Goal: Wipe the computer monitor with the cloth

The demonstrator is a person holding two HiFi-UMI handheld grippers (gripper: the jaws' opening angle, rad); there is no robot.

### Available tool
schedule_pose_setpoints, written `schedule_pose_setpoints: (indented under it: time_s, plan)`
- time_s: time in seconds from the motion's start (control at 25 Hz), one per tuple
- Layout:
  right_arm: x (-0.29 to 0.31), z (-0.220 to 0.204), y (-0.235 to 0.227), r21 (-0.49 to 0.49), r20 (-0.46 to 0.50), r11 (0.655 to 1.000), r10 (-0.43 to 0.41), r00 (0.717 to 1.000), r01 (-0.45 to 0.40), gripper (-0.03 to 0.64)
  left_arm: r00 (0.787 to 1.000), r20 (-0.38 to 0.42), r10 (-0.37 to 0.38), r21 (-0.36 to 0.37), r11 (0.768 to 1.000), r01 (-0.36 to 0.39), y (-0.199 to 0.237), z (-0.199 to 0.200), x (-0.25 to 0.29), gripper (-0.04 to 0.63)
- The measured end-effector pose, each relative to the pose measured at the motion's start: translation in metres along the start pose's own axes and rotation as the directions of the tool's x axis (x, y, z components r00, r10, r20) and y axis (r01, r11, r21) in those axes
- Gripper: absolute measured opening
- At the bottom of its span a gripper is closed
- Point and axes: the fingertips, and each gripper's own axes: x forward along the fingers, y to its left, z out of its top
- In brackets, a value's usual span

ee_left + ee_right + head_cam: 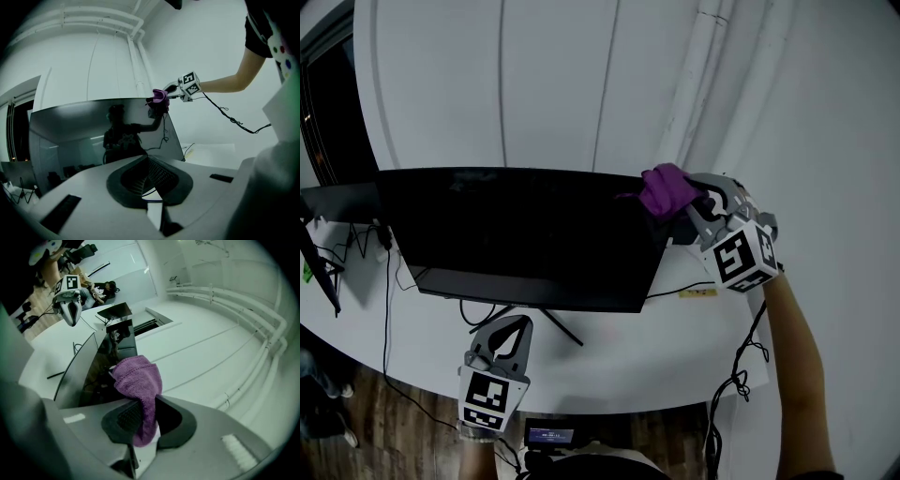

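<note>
- Fingers [123, 420] of the right gripper [694, 200]: closed on a purple cloth [139, 379]. One fold is pinched between the pads and the bulk is bunched ahead of them.
- Cloth position: touching the top right corner of the computer monitor [516, 234], at its upper edge.
- Fingers [157, 177] of the left gripper [516, 328]: tips together, with nothing between them. They are held low over the white surface [675, 361], below the monitor's lower edge and apart from the screen.
- Progress, as judged: wiping appears to be at the corner stage. The broad dark screen to the left of the cloth and below it remains to be covered. Which parts are already clean cannot be told.
</note>
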Motion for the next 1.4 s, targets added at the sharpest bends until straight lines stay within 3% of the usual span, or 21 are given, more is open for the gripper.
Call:
schedule_pose_setpoints:
  time_s: [0.24,0.44,0.8,1.4]
  plan:
    - [-0.01,-0.016,-0.002,0.212,0.011,0.971,-0.115,0.993,0.11,0.067,1.0,0.0,-0.001,0.014,1.0,0.001,-0.007,0.003,0.0,0.006]
    - [-0.017,-0.024,0.008,0.276,0.002,0.949,-0.156,0.988,0.15,0.067,1.0,-0.005,0.016,0.004,1.0,-0.016,-0.008,0.002,-0.002,0.006]
    - [-0.026,-0.041,0.045,0.352,-0.012,0.927,-0.136,0.991,0.131,0.067,0.999,-0.018,0.029,0.004,1.0,-0.029,-0.015,-0.001,-0.005,0.006]
    - [-0.028,-0.062,0.123,0.414,-0.043,0.909,-0.03,0.999,0.045,0.067,0.996,-0.037,0.076,-0.002,0.997,-0.076,-0.028,-0.009,-0.03,0.006]
